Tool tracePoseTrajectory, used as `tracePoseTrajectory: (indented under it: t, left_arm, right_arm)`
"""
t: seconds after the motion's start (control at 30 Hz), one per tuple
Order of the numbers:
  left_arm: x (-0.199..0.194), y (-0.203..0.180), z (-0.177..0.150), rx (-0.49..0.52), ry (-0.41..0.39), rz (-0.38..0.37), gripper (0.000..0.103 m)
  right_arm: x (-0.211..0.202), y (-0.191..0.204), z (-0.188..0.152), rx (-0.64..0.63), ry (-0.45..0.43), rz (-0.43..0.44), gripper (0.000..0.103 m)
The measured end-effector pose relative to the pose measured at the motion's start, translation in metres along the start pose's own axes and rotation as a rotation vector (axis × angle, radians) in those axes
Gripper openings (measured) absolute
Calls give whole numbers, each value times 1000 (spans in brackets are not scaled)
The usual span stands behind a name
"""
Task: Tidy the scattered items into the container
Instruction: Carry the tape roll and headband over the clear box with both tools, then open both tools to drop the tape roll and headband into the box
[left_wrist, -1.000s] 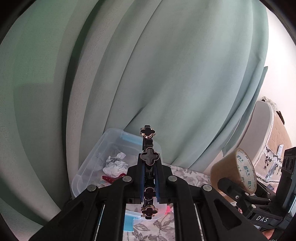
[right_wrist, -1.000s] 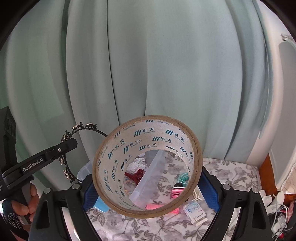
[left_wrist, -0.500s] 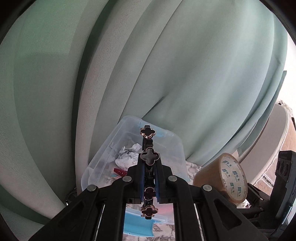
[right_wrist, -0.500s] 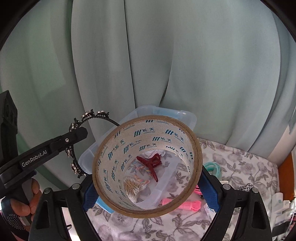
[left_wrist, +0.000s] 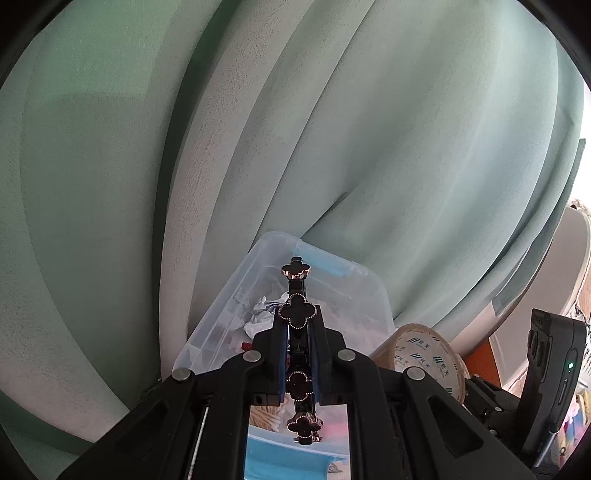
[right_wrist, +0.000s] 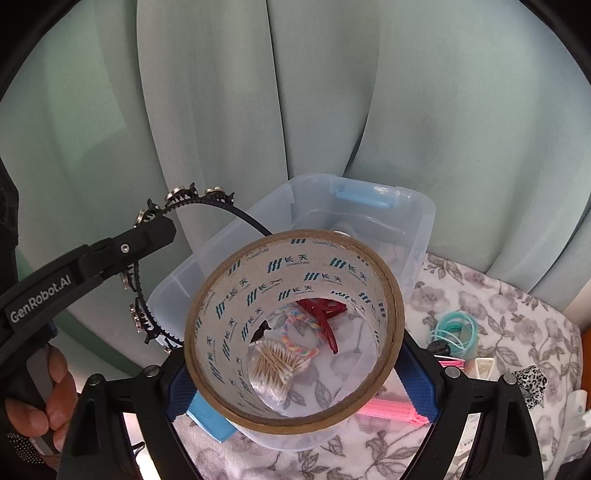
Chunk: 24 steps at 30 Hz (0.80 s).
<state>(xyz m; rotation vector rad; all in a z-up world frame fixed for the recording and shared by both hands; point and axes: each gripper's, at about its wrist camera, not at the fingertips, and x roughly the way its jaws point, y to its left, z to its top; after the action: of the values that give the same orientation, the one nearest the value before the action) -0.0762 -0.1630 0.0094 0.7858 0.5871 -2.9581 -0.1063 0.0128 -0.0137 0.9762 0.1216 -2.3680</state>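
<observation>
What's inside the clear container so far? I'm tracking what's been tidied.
Inside the clear container: red clip, braided band, cotton swabs, crumpled paper. The tape roll hides the rest.

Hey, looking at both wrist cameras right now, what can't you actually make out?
- Right wrist view: the tape roll held in the right tongs hides much of the clear bin.
- Left wrist view: the left tongs and headband block the bin's contents.
- Right wrist view: small items at the right edge are cut off.

Pale green pleated fabric curtain fills bkgd, hangs behind everything. Grey-white floral-print cloth covers surface below, reaches curtain hem. Orange-brown wooden edge at right, partly hidden.
</observation>
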Motion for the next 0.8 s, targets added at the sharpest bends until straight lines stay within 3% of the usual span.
tracePoseTrajectory:
  t: [0.4,0.43,0.5,0.67,0.8]
  left_arm:
    - [20,-1,1,8,50,3,12]
    - [18,-5,-2,7,53,6,15]
    - [18,-7,-3,1,58,7,30]
    - [1,-13,-9,-3,62,-7,49]
    - [2,-28,-5,-2,70,-14,56]
  right_arm:
    - [15,2,0,-24,15,8,93]
    - [15,2,0,-21,17,14,93]
    - [17,2,-1,-16,25,34,93]
    - [19,6,-4,-40,29,35,93]
    - [17,8,-4,-53,23,26,94]
